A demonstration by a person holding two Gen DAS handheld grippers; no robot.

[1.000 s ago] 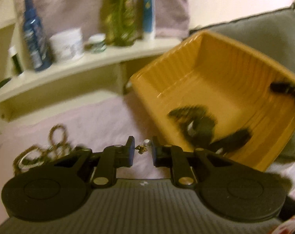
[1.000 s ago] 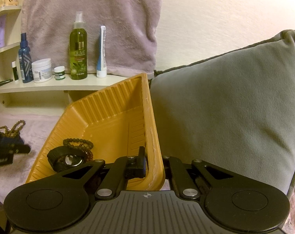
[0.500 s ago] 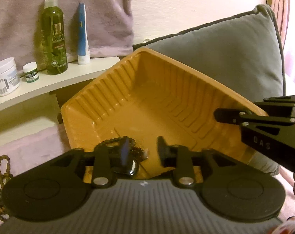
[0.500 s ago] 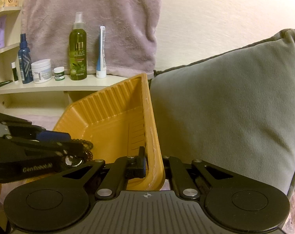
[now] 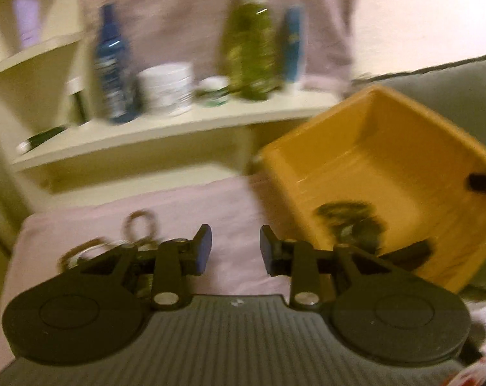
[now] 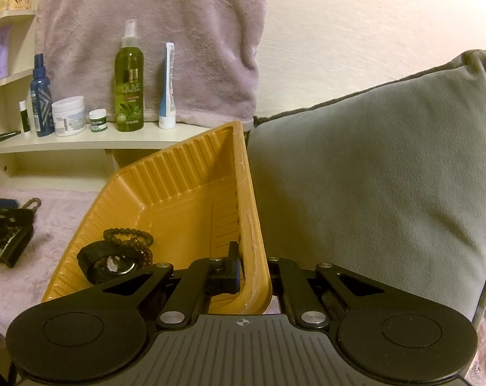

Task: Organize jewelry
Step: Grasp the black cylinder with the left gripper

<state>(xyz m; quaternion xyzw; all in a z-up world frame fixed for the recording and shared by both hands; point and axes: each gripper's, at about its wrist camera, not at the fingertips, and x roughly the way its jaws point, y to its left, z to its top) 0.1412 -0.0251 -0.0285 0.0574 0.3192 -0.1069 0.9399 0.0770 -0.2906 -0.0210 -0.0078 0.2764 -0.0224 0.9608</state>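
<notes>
A yellow ribbed tray (image 6: 178, 193) stands tilted against a grey pillow (image 6: 371, 167). My right gripper (image 6: 254, 263) is shut on the tray's near rim. A black watch (image 6: 111, 263) and a dark beaded bracelet (image 6: 130, 234) lie in the tray's low corner; in the blurred left wrist view they show as a dark patch (image 5: 349, 218) in the tray (image 5: 387, 148). My left gripper (image 5: 235, 244) is open and empty above the pink cloth (image 5: 230, 202), left of the tray. A brown bead necklace (image 5: 137, 225) lies just beyond its left finger and also shows in the right wrist view (image 6: 32, 202).
A cream shelf (image 6: 82, 141) behind the cloth carries a green spray bottle (image 6: 129, 90), a blue bottle (image 6: 40, 103), a white jar (image 6: 68, 115) and a tube (image 6: 167, 90). A pink towel (image 6: 153, 32) hangs on the wall above it. The pillow fills the right side.
My left gripper held a small gold piece over the cloth, swung over the tray with its jaws wider, and is now back over the cloth, empty. The right gripper has not moved.
</notes>
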